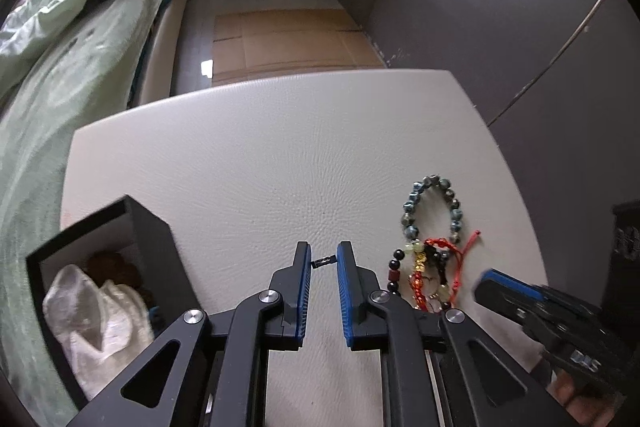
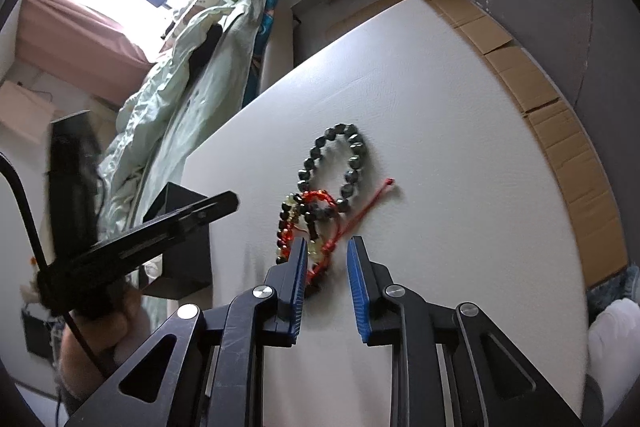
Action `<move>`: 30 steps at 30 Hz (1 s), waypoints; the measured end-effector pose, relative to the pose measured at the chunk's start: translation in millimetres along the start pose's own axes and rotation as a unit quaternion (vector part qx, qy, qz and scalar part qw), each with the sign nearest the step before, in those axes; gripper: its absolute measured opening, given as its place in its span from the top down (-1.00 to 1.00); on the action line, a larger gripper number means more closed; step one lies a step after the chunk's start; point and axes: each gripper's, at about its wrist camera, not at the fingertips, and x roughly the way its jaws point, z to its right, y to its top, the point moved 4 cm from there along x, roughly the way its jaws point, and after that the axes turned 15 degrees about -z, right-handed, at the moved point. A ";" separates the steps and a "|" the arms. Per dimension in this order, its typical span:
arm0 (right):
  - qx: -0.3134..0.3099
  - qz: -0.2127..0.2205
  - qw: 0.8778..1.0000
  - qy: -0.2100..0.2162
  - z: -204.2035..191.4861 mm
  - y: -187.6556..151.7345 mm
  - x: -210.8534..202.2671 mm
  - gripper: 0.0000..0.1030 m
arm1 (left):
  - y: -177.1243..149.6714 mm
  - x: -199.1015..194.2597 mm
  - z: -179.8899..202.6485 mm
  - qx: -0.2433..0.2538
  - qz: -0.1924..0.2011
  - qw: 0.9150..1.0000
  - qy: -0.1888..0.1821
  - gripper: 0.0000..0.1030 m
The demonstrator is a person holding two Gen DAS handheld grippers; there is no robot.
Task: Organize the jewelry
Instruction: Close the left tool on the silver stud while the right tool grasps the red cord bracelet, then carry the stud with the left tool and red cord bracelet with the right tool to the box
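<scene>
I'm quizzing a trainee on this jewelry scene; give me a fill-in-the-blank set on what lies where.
1. The pile of bracelets lies on the white ____.
2. The black box holds a crumpled ____ cloth.
3. The string trailing from the pile is ____.
4. The right tool has nothing clamped; its jaws stand ____ over the near end of the pile.

Missing words: table; white; red; apart
</scene>
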 end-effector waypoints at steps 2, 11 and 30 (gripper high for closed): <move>0.000 -0.003 1.000 -0.007 -3.1 3.2 4.0 0.54 | -2.9 -9.1 -1.7 0.003 0.008 1.000 -0.004 0.73; 0.030 -0.013 0.999 -0.033 -2.0 10.2 22.8 0.57 | -17.9 -41.6 -13.8 0.004 0.043 0.999 -0.016 0.73; -0.031 0.025 0.999 -0.023 -54.1 4.4 -5.8 0.93 | -51.9 -74.1 -46.8 -0.023 0.078 0.996 -0.043 0.73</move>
